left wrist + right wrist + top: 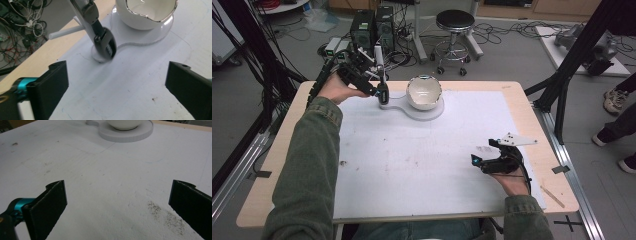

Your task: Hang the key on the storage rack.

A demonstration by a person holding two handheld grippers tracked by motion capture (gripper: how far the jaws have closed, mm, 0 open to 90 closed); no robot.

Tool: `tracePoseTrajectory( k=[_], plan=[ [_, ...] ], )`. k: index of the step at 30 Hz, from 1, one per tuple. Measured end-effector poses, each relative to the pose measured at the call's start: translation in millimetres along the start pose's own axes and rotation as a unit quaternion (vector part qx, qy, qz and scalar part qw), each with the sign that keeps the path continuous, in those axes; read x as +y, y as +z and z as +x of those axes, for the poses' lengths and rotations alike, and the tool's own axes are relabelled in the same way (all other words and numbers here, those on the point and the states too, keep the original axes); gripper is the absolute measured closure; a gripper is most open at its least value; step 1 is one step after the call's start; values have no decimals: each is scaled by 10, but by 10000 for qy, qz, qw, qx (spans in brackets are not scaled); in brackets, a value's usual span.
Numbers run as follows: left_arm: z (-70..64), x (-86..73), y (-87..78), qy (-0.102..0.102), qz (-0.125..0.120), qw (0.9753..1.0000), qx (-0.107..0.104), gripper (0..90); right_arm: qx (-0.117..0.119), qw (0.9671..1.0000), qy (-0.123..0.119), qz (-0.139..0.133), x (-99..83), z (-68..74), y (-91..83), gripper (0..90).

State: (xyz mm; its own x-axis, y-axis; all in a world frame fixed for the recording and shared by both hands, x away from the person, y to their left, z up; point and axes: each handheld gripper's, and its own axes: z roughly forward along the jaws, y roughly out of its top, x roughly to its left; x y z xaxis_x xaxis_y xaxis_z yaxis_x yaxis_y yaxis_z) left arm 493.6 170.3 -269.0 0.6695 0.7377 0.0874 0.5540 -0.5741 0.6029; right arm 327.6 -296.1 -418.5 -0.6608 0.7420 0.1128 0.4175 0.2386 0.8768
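Note:
A white bowl (pixel 424 92) with a wavy metallic rim sits on a flat white base (pixel 412 111) at the far middle of the table. A black and silver tool (pixel 382 86) stands tilted on the small round end of that base. My left gripper (pixel 371 86) is just left of the tool, open. In the left gripper view the tool (pixel 103 45) leans ahead of the wide-apart jaws of the left gripper (pixel 117 72), with the bowl (pixel 147 15) behind. My right gripper (pixel 484 150) rests low at the near right, open and empty (pixel 117 190), facing the bowl (pixel 122 123) and base (pixel 127 133).
A white mat (pixel 412 165) covers most of the wooden table (pixel 272 165). A thin white rod (pixel 65 31) sticks out beside the tool. Black frame posts (pixel 572 55) stand at both sides. A stool (pixel 454 22) and cables lie on the floor beyond. A person's shoes (pixel 614 100) are at the right.

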Motion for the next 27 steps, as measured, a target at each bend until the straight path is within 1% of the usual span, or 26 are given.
tracePoseTrajectory(
  k=[1,4,6,8,9,10,12,17,24,26,27],
  plan=[
    [-2,-20,-1,-2,-20,10000,-47,16,0,10000,-2,1,0,-1,1,6],
    [-8,-71,-15,-9,-63,10000,-50,17,-4,10000,1,-3,0,-4,1,6],
    [-19,-104,-28,-62,-127,9999,-29,17,-13,10000,4,1,0,-1,-1,6],
    [-23,-140,-39,-67,-180,9998,-54,17,-17,10000,-5,-8,2,1,-3,6],
    [-32,-164,-36,-72,-202,9998,0,16,-20,10000,-1,-13,4,3,-4,6],
    [-37,-180,-34,-69,-195,9998,9,17,-23,10000,-5,-15,6,3,-5,6],
    [-44,-234,-22,-78,-200,9998,-38,16,-16,10000,-17,-24,7,2,-1,6],
    [-48,-349,-8,-153,-229,9996,-53,17,-21,10000,3,-5,7,13,-2,6],
    [-73,-490,-51,-201,-329,9992,-75,17,-32,10000,-24,-18,4,8,-5,6],
    [-89,-533,-75,-182,-405,9990,-66,17,-38,10000,-8,-17,4,8,-8,6],
    [-96,-561,-85,-203,-486,9986,-74,17,-43,10000,-13,-21,4,7,-10,6]
  ],
)
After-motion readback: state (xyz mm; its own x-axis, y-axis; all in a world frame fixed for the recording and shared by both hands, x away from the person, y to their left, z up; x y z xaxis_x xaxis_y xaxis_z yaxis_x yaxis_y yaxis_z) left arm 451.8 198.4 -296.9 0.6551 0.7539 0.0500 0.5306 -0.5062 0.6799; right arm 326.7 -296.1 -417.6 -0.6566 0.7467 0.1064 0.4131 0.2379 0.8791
